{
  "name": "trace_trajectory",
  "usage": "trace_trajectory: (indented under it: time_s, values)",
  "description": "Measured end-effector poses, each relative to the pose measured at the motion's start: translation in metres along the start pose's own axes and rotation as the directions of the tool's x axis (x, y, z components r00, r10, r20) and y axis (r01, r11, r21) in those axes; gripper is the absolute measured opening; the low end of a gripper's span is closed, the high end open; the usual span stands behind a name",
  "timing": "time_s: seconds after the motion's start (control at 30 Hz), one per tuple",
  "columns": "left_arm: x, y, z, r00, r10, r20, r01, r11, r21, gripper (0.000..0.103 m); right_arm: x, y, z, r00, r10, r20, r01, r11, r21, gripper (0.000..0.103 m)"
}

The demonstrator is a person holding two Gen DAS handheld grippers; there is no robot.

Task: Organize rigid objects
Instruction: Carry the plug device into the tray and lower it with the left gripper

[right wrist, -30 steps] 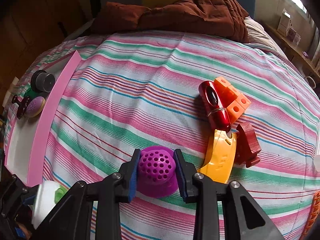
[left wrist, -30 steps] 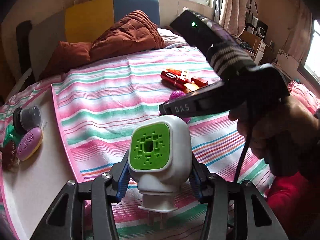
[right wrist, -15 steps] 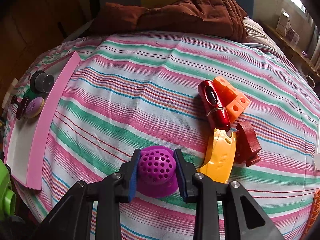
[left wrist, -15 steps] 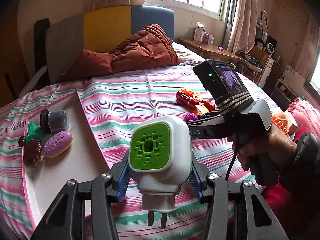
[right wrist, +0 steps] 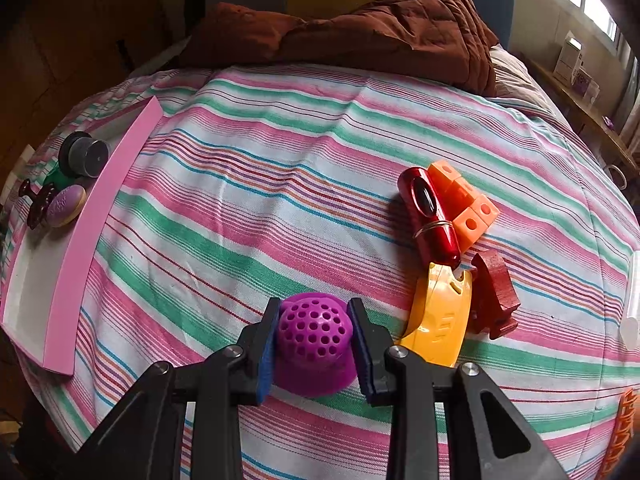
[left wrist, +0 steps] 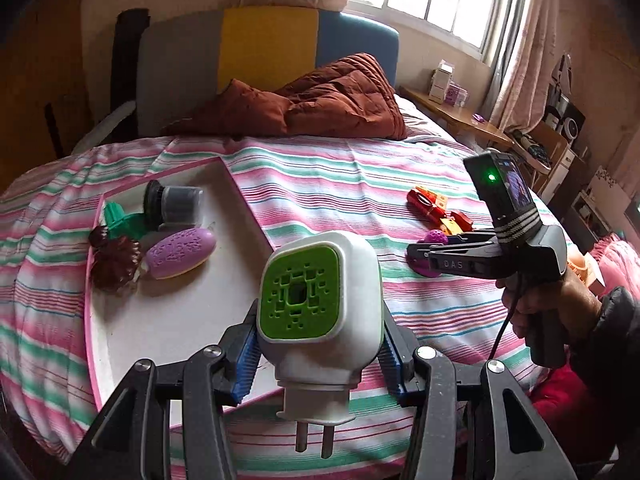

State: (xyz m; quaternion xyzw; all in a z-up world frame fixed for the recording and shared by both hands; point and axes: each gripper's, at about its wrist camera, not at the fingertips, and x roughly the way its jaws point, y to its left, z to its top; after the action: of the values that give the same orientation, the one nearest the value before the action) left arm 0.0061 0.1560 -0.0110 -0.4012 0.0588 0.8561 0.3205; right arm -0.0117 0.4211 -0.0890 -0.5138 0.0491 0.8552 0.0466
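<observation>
Swung across since a second ago: left gripper (left wrist: 318, 350), carried from over the bare striped bedspread (left wrist: 340, 184) to a spot above the near corner of the pink-rimmed tray (left wrist: 248, 204), now wide in the left wrist view where only its edge showed before. Still clamped between the blue pads, the white plug-in adapter with the green face (left wrist: 320, 312), upright, prongs hanging down, clear of the tray floor. Already grouped at the tray's far end: a grey-capped jar (left wrist: 176, 202), a green piece (left wrist: 124, 222), a dark brown carved piece (left wrist: 116, 258) and a purple oval (left wrist: 180, 246), all close together. Unmoved meanwhile: right gripper (right wrist: 314, 346), closed on the purple perforated dome (right wrist: 312, 336), which sits on the bedspread just beside a yellow piece (right wrist: 438, 316). Beyond that, still unsorted, a dark red block (right wrist: 494, 294), a red capsule (right wrist: 430, 216) and an orange cube chain (right wrist: 464, 196), bunched and touching. Likely meaning: adapter nearly delivered, needing only lowering and release onto open tray floor; dome probably next, then four pieces left.
</observation>
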Motion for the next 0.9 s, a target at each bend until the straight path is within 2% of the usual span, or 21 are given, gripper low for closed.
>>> trace_trajectory:
  time_s: [0.13,0.27,0.4,0.5,0.6,0.67,0.77,0.9]
  values:
    - [-0.011,0.044,-0.006,0.999,0.049,-0.01,-0.049,0.994,-0.102,0.051,0.001,0.001,0.001,1.0,-0.004,0.001,0.004,1.0,-0.001,0.032]
    - [-0.013,0.091,-0.013,0.994,0.103,-0.037,-0.109,0.973,-0.205,0.051,0.001,0.003,0.001,1.0,-0.014,0.002,0.014,1.0,-0.008,0.032]
    - [-0.005,0.123,-0.014,0.992,0.104,-0.066,-0.119,0.948,-0.296,0.051,0.0,0.004,0.001,1.0,-0.018,0.004,0.018,1.0,-0.008,0.032]
    - [0.005,0.127,-0.01,0.988,0.134,-0.081,-0.152,0.95,-0.273,0.051,0.0,0.005,0.001,1.0,-0.018,0.004,0.018,1.0,-0.007,0.032]
    - [0.02,0.133,-0.006,0.986,0.117,-0.121,-0.147,0.949,-0.278,0.052,0.001,0.005,0.001,1.0,-0.018,0.005,0.018,1.0,-0.006,0.032]
    - [0.029,0.136,-0.005,0.98,0.136,-0.148,-0.175,0.942,-0.288,0.052,0.001,0.005,0.001,1.0,-0.018,0.005,0.018,1.0,-0.006,0.032]
    - [0.038,0.14,-0.004,0.972,0.178,-0.151,-0.214,0.939,-0.268,0.052,0.001,0.004,0.001,1.0,-0.018,0.005,0.018,1.0,-0.007,0.032]
    - [0.043,0.142,0.0,0.968,0.2,-0.148,-0.231,0.945,-0.232,0.053,0.001,0.004,0.001,1.0,-0.019,0.005,0.019,1.0,-0.007,0.032]
